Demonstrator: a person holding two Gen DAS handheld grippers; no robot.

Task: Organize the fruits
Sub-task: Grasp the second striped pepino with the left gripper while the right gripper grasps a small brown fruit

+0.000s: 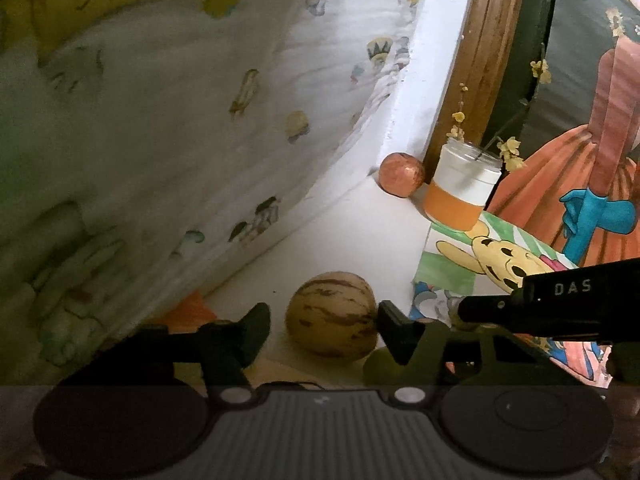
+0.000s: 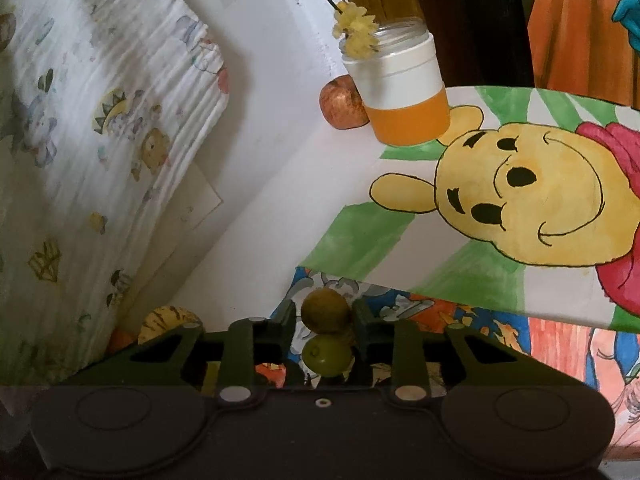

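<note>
A round yellow fruit with brown stripes (image 1: 331, 314) lies on the white ledge, between the fingers of my left gripper (image 1: 324, 318), which is open. Its right finger touches the fruit; the left finger stands a little apart. The same fruit (image 2: 168, 322) shows at the left of the right wrist view. My right gripper (image 2: 325, 316) is shut on a small olive-green fruit (image 2: 325, 308), with a second green fruit (image 2: 326, 354) right behind it between the fingers. A reddish fruit (image 1: 401, 174) (image 2: 344, 106) rests in the far corner beside a jar.
A glass jar (image 1: 464, 188) (image 2: 400, 92) with an orange band holds yellow flower sprigs. Painted cartoon sheets (image 2: 520, 200) cover the surface to the right. Patterned white bedding (image 1: 160, 120) rises on the left. A wooden frame (image 1: 480, 60) stands behind. The right gripper's body (image 1: 560, 304) is close on the right.
</note>
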